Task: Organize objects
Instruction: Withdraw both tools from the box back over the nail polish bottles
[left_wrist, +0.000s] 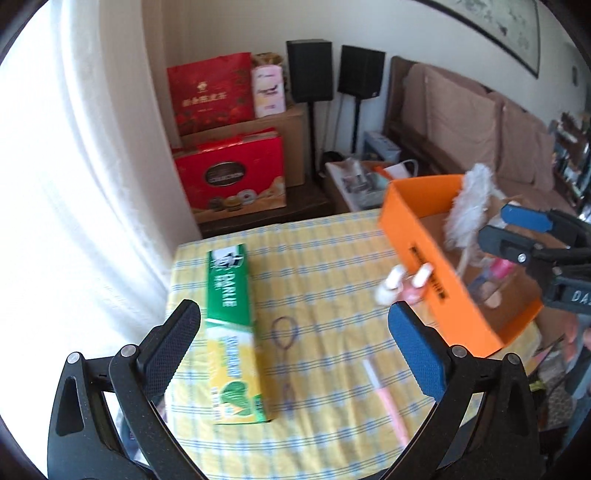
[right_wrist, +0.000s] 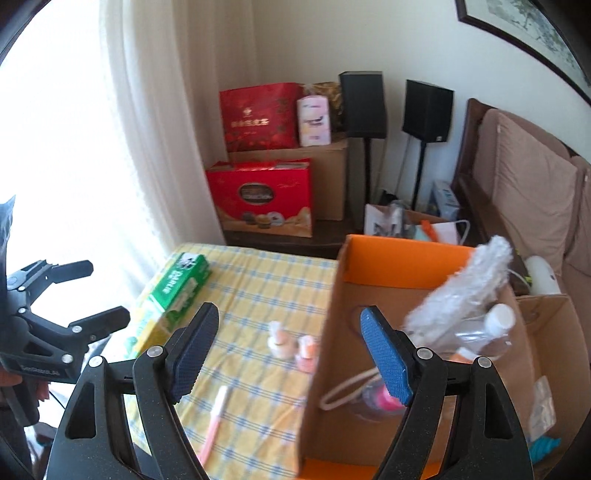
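My left gripper (left_wrist: 295, 328) is open and empty above the yellow checked tablecloth (left_wrist: 332, 251). A green and yellow toothpaste box (left_wrist: 232, 325) lies just inside its left finger, with a thin purple hair loop (left_wrist: 284, 332) beside it. A pink pen (left_wrist: 384, 395) lies lower right. Two small pink bottles (left_wrist: 402, 284) stand against the orange box (left_wrist: 424, 258). My right gripper (right_wrist: 290, 350) is open and empty, over the orange box's (right_wrist: 399, 254) left wall. In the box are a white duster (right_wrist: 465, 288), a clear bottle (right_wrist: 495, 325) and a pink corded item (right_wrist: 369, 395).
Red gift boxes (right_wrist: 262, 199) and cardboard cartons are stacked in the corner beyond the table, beside two black speakers (right_wrist: 364, 105) on stands. A brown sofa (right_wrist: 524, 184) runs along the right wall. A white curtain (left_wrist: 92, 166) hangs at the left.
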